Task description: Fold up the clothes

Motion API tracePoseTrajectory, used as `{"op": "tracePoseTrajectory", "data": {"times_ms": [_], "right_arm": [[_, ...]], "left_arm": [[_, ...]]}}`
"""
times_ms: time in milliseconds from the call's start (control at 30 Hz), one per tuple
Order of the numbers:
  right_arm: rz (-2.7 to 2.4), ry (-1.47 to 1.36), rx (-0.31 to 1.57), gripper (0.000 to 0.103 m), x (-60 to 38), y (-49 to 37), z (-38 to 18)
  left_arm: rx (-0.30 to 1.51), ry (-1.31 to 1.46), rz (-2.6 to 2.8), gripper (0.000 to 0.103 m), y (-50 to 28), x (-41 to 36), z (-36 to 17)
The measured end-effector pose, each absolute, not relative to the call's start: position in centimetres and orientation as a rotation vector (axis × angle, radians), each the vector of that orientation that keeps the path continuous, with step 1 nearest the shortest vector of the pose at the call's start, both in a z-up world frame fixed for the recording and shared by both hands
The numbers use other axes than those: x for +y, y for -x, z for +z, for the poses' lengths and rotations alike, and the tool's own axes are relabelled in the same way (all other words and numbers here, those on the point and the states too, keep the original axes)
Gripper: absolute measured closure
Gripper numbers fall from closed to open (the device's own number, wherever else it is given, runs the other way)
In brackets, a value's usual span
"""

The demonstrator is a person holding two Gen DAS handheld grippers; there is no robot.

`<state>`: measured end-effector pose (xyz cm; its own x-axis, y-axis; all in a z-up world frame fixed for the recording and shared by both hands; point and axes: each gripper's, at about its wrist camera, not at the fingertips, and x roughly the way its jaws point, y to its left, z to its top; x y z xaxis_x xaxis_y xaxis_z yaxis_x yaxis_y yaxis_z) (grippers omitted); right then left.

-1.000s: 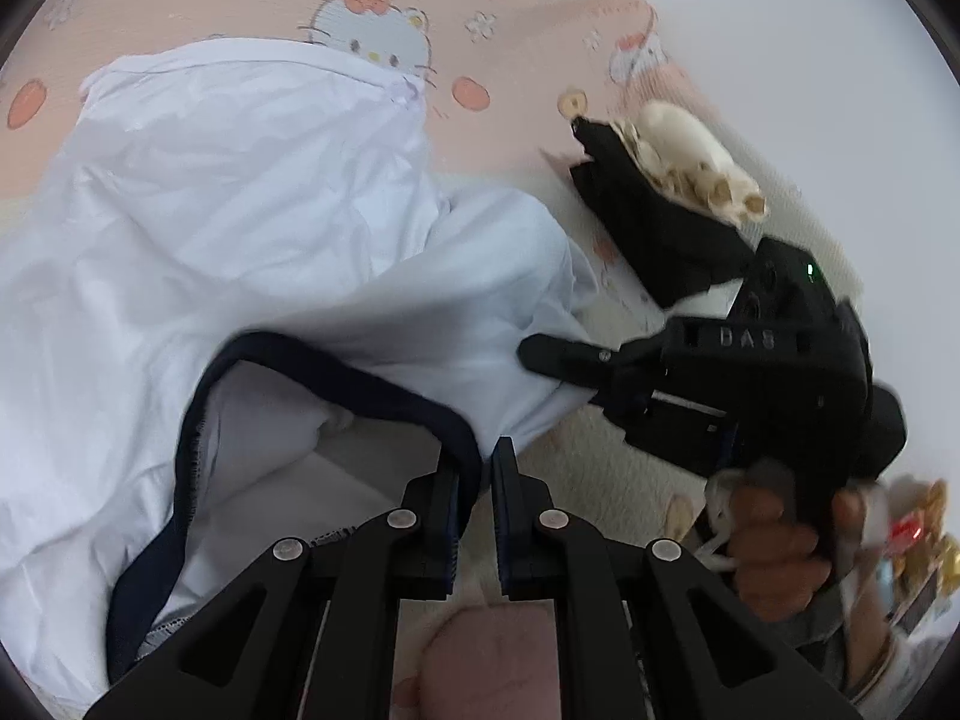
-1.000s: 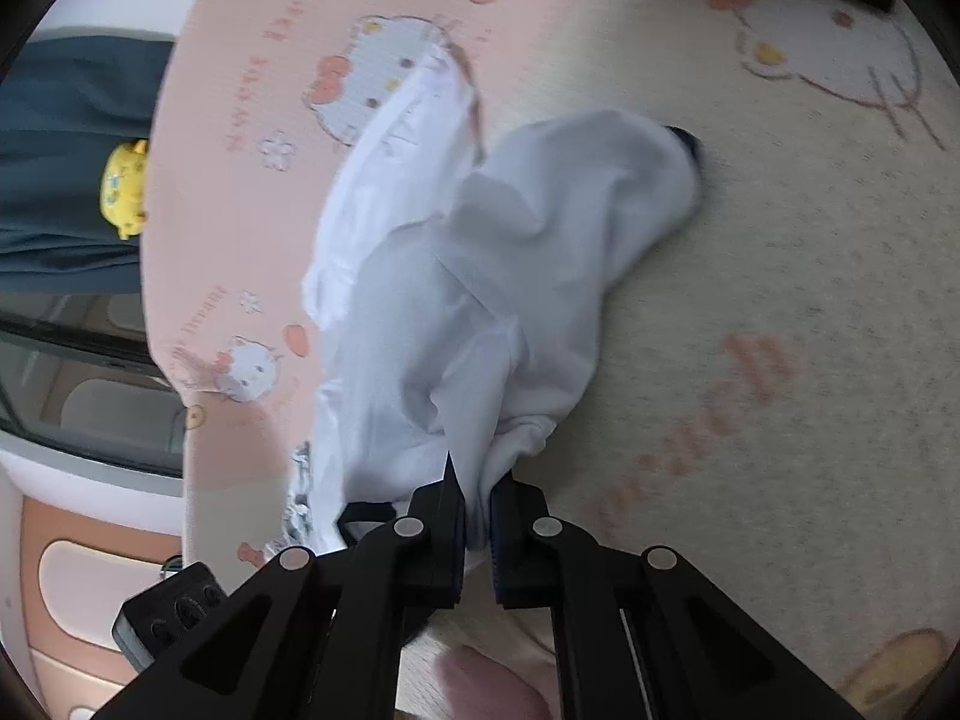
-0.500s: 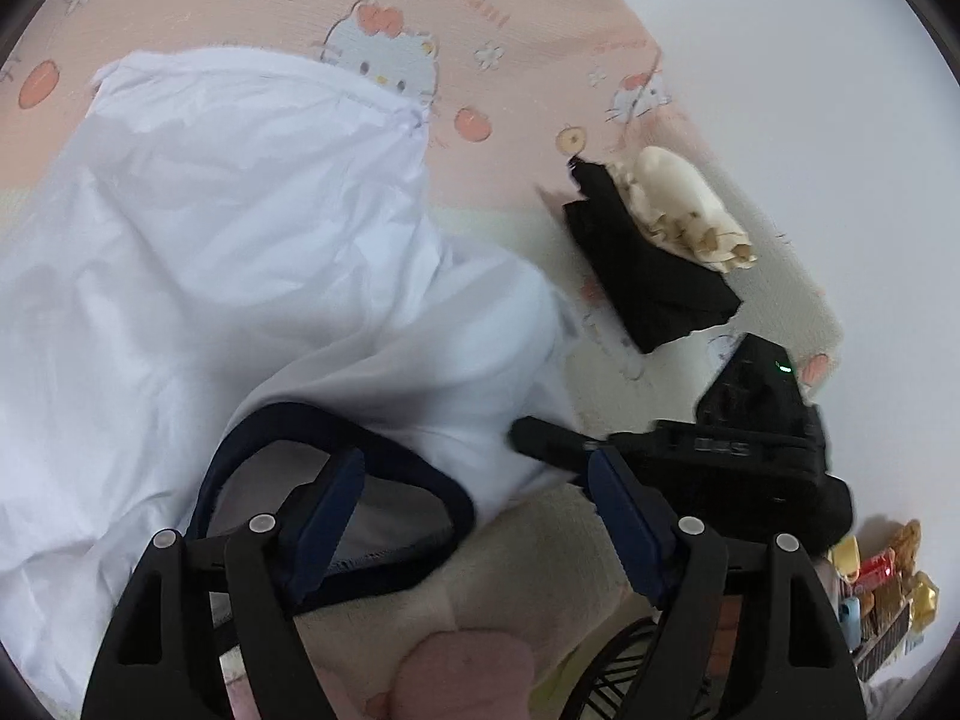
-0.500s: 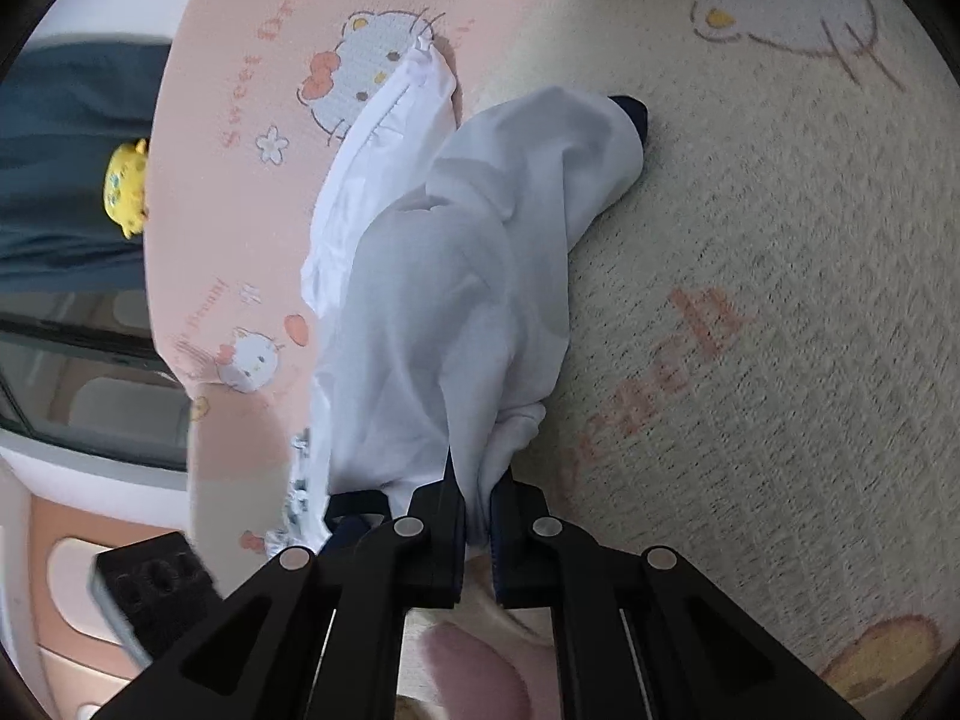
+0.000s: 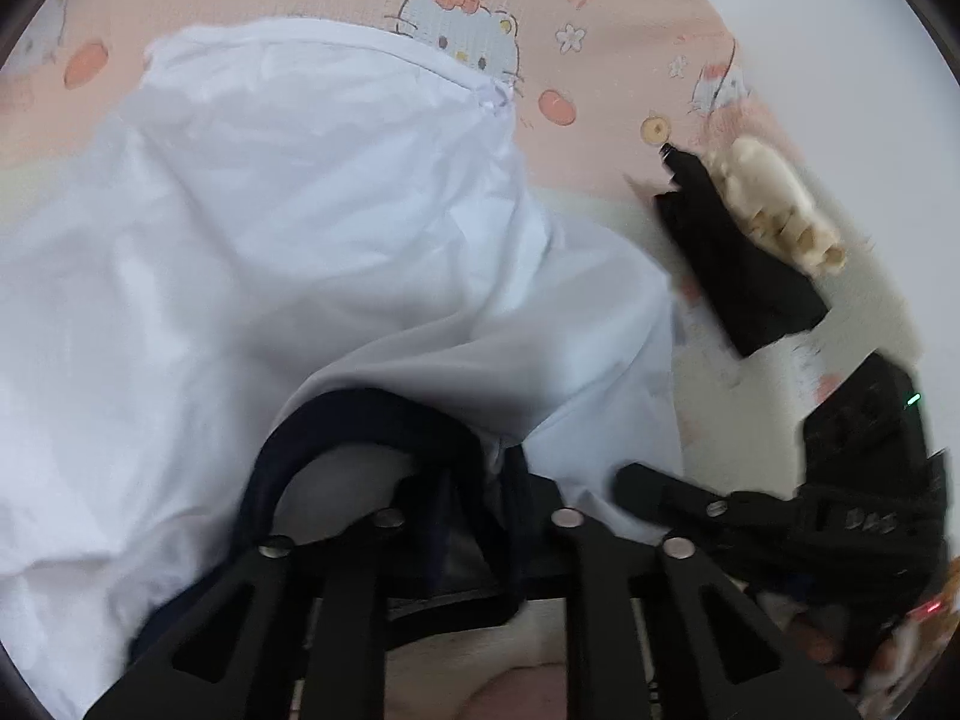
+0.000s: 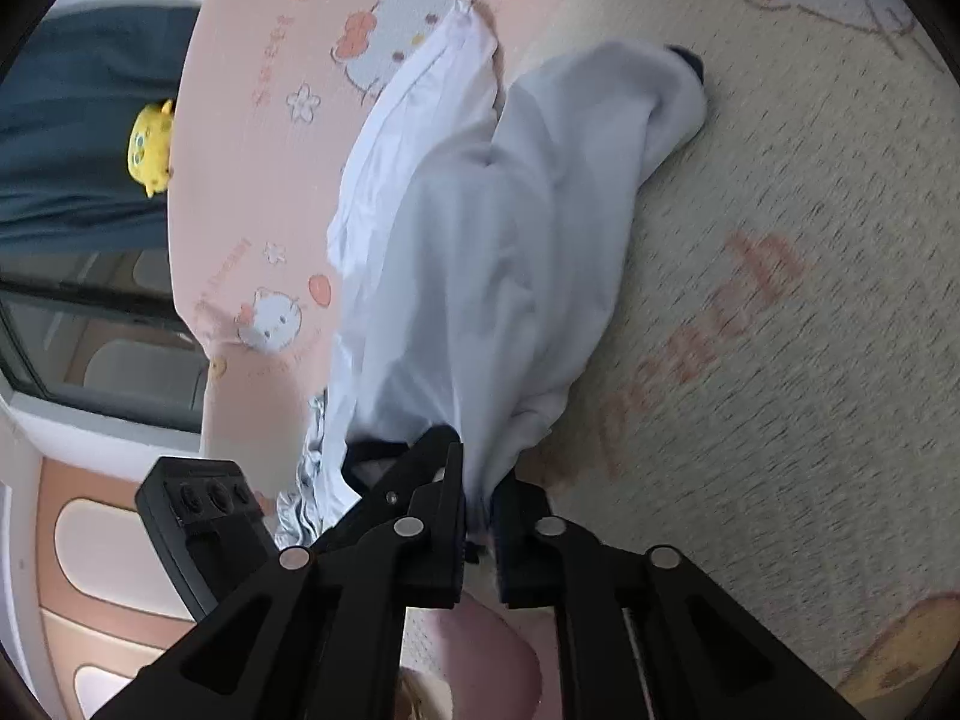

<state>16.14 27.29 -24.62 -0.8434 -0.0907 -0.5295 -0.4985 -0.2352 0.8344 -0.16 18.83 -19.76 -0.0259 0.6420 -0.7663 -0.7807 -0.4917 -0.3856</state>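
Gripping one white shirt [image 5: 336,252]: two grippers, left gripper [image 5: 480,516] and right gripper [image 6: 478,516].

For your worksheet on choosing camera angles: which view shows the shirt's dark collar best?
The left wrist view: the collar loops wide and close just ahead of the left claw, against the white shirt. The right wrist view shows only a short dark strip of it beside the claws.

The white shirt [image 5: 312,228] with a dark navy collar [image 5: 372,420] lies crumpled on the pink and cream cartoon blanket [image 6: 780,300], partly lifted at 1 edge.
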Motion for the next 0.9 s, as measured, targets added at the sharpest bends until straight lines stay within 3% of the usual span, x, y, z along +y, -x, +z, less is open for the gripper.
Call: {"op": "tracePoseTrajectory", "data": {"times_ms": [33, 100, 133, 400, 533, 567, 633, 667, 900], "right_arm": [[2.152, 0.693, 1.752, 0.092, 27.3, -16.4, -24.7], [2.125, 0.657, 1.782, 0.069, 27.6, -17.0, -24.9], [2.106, 0.637, 1.791, 0.066, 27.8, -17.4, -25.0], [1.992, 0.536, 1.869, 0.066, 30.6, -19.7, -25.3], [2.014, 0.557, 1.813, 0.066, 31.3, -18.9, -24.5], [2.025, 0.566, 1.799, 0.066, 31.4, -18.6, -24.4], [2.046, 0.584, 1.778, 0.066, 31.7, -18.0, -24.1], [2.051, 0.592, 1.775, 0.066, 31.7, -17.8, -24.1], [2.139, 0.669, 1.699, 0.067, 32.3, -16.5, -23.2]], "left_arm": [[0.164, 1.186, 1.723, 0.092, 0.3, 18.5, -19.9], [0.153, 1.187, 1.724, 0.092, 0.6, 17.9, -20.1], [0.149, 1.186, 1.725, 0.092, 0.7, 17.6, -20.1], [0.221, 1.175, 1.742, 0.091, 0.0, 17.9, -19.4], [0.334, 1.063, 1.772, 0.089, -1.6, 17.8, -17.2], [0.375, 1.022, 1.788, 0.085, -2.2, 17.9, -16.6], [0.463, 0.946, 1.817, 0.061, -3.3, 18.1, -15.6], [0.498, 0.906, 1.828, 0.042, -3.7, 18.1, -15.2], [0.715, 0.655, 1.798, 0.039, -7.6, 19.2, -14.9]]}}
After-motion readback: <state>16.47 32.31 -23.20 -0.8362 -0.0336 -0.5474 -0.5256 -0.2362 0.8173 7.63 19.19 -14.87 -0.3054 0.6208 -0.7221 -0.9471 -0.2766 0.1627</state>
